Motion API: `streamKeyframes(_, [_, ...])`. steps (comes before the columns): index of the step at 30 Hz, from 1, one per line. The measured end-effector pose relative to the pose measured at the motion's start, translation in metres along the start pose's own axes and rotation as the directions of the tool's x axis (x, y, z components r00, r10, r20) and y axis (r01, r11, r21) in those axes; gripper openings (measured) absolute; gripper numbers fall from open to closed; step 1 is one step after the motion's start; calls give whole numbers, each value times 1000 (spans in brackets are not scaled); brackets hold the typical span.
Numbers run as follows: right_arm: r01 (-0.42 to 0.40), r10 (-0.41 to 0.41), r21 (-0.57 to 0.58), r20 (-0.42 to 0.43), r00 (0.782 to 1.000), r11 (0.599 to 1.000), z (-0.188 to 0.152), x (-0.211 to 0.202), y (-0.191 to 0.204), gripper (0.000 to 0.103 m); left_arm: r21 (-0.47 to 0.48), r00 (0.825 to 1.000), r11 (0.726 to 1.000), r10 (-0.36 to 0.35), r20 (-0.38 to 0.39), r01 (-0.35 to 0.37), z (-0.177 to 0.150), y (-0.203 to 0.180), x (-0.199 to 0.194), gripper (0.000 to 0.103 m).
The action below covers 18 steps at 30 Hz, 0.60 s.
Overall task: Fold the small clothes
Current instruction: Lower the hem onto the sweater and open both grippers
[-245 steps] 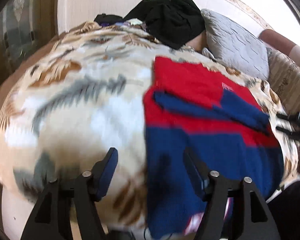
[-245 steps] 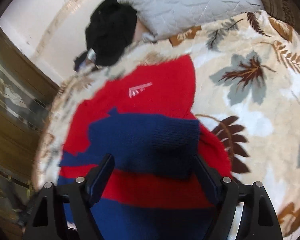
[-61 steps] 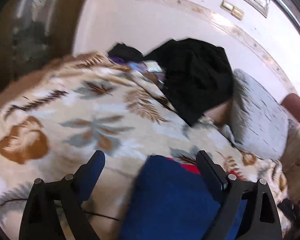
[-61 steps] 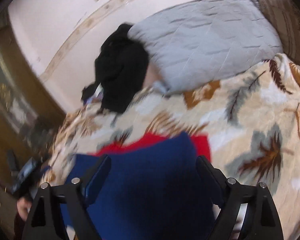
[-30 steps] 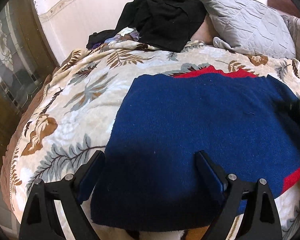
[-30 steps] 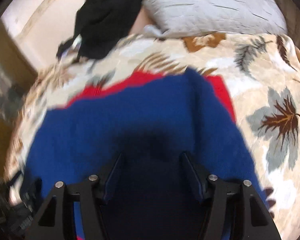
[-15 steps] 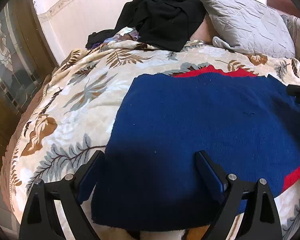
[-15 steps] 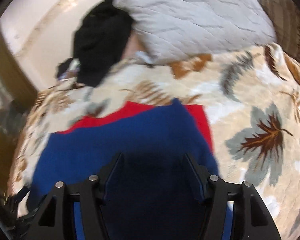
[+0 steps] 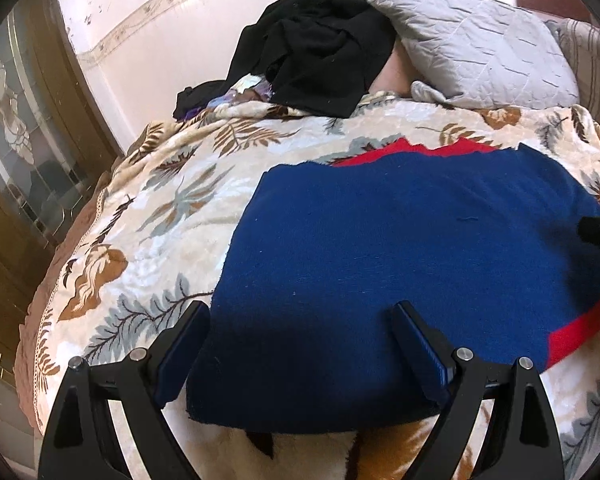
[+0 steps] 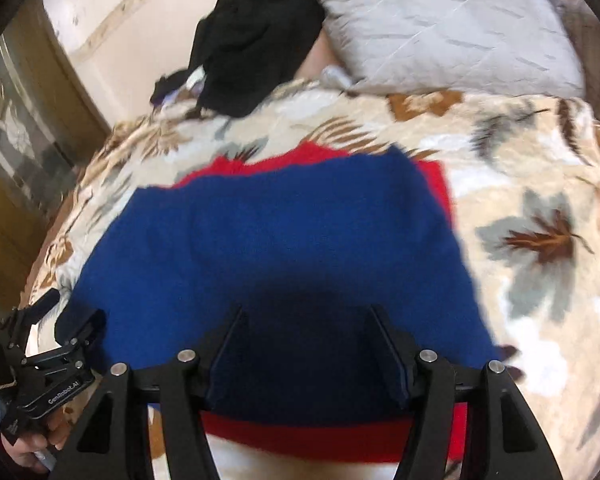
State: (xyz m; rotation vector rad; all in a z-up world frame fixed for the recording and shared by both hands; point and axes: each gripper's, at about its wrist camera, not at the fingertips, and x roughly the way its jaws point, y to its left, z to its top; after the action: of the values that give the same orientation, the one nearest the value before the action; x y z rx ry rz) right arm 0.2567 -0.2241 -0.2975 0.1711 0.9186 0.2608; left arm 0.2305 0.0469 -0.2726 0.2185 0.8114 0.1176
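A blue and red knitted sweater (image 9: 400,240) lies folded flat on the leaf-patterned blanket (image 9: 148,216), blue side up with red edges at the back and front right. It also shows in the right wrist view (image 10: 284,240). My left gripper (image 9: 300,320) is open and empty, hovering over the sweater's near left edge. My right gripper (image 10: 306,324) is open and empty over the sweater's near edge. The left gripper also shows at the left edge of the right wrist view (image 10: 56,328).
A black garment pile (image 9: 320,48) and a grey quilted pillow (image 9: 480,52) lie at the head of the bed against the wall. A wood and glass door (image 9: 16,152) stands to the left. The blanket (image 10: 540,240) extends to the right of the sweater.
Both grippers hold nearly still over the folded sweater. The right wrist view has dropped back slightly toward the sweater's near edge. The sweater has not moved.
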Motion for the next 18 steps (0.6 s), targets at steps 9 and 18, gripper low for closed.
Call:
streamKeyframes(9, [77,-75,26,-55,996,997,-14,10,-41,66,28,1000,1000,-6,3,6,3,-12,3,92])
streamKeyframes(18, [-25,17,106,82,997,994,8,-11,-44,66,-58,999,998,28,20,-26,12,15,7,92])
